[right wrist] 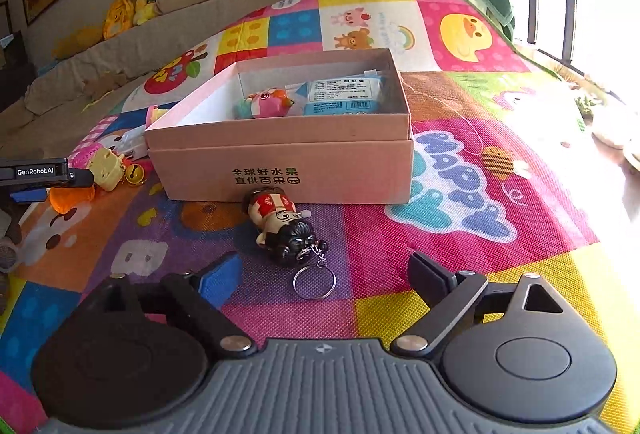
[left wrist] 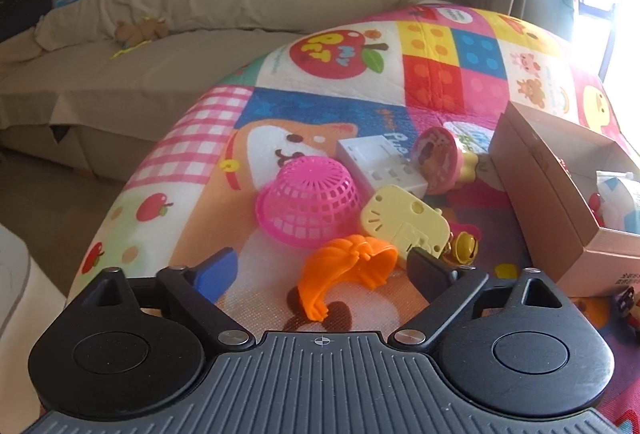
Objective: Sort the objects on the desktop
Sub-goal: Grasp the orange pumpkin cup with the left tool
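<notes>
In the left wrist view an orange plastic toy (left wrist: 348,270) lies on the colourful play mat (left wrist: 440,73), between the fingers of my left gripper (left wrist: 322,272). That gripper is open, with a gap at the blue pad (left wrist: 216,272). The right gripper (right wrist: 324,274) is open just above the mat, and the key ring (right wrist: 314,282) of a black-haired figurine keychain (right wrist: 284,230) lies between its fingers. Behind the figurine stands an open cardboard box (right wrist: 280,137) holding a pink toy (right wrist: 266,103) and a blue packet (right wrist: 340,93). The left gripper (right wrist: 60,185) shows at the far left of the right wrist view.
Beyond the orange toy lie an upturned pink basket (left wrist: 308,205), a pale yellow toy (left wrist: 404,222), a white block (left wrist: 380,161), a round pink toy (left wrist: 438,157) and a gold bell (left wrist: 464,248). A beige sofa (left wrist: 160,53) with plush toys runs behind the mat.
</notes>
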`<move>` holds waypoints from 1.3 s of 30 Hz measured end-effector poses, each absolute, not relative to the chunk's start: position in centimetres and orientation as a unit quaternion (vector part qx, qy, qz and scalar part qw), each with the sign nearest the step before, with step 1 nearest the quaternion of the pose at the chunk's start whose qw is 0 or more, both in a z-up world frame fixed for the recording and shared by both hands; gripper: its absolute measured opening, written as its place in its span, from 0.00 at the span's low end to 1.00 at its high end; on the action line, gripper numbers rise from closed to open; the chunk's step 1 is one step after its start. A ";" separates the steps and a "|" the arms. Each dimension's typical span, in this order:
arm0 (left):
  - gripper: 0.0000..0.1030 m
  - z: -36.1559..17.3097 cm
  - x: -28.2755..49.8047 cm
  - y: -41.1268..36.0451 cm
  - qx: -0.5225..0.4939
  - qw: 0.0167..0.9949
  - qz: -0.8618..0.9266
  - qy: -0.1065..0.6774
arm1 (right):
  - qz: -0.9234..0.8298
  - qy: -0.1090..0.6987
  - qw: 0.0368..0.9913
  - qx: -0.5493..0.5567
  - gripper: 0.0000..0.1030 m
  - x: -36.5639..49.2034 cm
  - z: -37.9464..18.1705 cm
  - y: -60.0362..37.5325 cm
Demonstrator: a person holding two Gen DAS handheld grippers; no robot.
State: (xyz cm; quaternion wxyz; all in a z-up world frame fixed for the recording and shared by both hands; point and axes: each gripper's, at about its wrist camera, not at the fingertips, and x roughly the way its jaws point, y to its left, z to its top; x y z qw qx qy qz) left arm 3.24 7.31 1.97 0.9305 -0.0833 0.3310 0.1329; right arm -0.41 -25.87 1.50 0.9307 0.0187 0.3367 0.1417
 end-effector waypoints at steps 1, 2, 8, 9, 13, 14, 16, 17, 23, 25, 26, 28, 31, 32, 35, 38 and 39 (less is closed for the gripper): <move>0.72 1.9 3.3 7.5 -0.085 0.929 0.133 0.336 | 0.143 0.337 0.930 0.021 0.90 -0.4 1.5 -25.9; 0.66 1.8 3.4 7.6 -0.087 0.928 0.132 0.339 | 0.142 0.337 0.930 0.021 0.92 -0.4 1.5 -25.8; 0.42 1.8 3.0 6.0 -0.060 0.934 0.098 0.338 | 0.141 0.340 0.930 0.023 0.97 -0.3 1.4 -25.8; 0.38 1.8 2.9 5.6 -0.054 0.936 0.090 0.337 | 0.141 0.340 0.929 0.023 0.97 -0.3 1.4 -25.8; 0.38 1.7 1.9 3.5 -0.034 0.939 0.026 0.342 | 0.140 0.343 0.929 0.022 1.00 -0.3 1.4 -25.7; 0.40 1.6 1.5 2.8 -0.031 0.938 -0.001 0.344 | 0.140 0.343 0.929 0.021 1.00 -0.3 1.3 -25.7; 0.44 1.5 0.6 1.6 -0.021 0.937 -0.048 0.345 | 0.140 0.345 0.928 0.021 1.00 -0.2 1.3 -25.6; 0.51 1.4 0.2 0.9 -0.014 0.937 -0.066 0.344 | 0.140 0.345 0.928 0.020 1.00 -0.2 1.3 -25.6; 0.74 1.7 -1.1 -0.7 0.000 0.939 -0.102 0.328 | 0.139 0.346 0.928 0.019 1.00 -0.1 1.3 -25.6; 0.81 1.9 -0.8 -0.4 0.005 0.944 -0.085 0.319 | 0.138 0.347 0.927 0.015 1.00 -0.1 1.2 -25.4; 0.86 1.9 -0.6 -0.2 0.007 0.946 -0.072 0.315 | 0.138 0.348 0.927 0.012 1.00 -0.1 1.1 -25.3; 0.92 2.0 -0.1 0.2 0.010 0.950 -0.055 0.308 | 0.137 0.349 0.927 0.007 1.00 -0.1 1.0 -25.2; 0.93 2.0 0.9 0.7 0.019 0.952 -0.050 0.301 | 0.136 0.351 0.926 0.001 1.00 -0.1 1.0 -25.1; 0.93 1.9 1.3 0.7 0.022 0.952 -0.050 0.303 | 0.136 0.353 0.926 -0.002 1.00 0.0 1.0 -25.0; 0.93 1.7 2.0 0.5 0.008 0.946 -0.068 0.318 | 0.136 0.358 0.923 -0.018 1.00 0.0 0.9 -24.7; 0.94 1.5 1.5 -0.5 0.007 0.940 -0.110 0.322 | 0.142 0.366 0.919 -0.044 1.00 0.1 0.9 -24.3; 0.94 1.3 1.1 -0.9 0.011 0.938 -0.124 0.322 | 0.143 0.367 0.918 -0.043 1.00 0.1 0.9 -24.3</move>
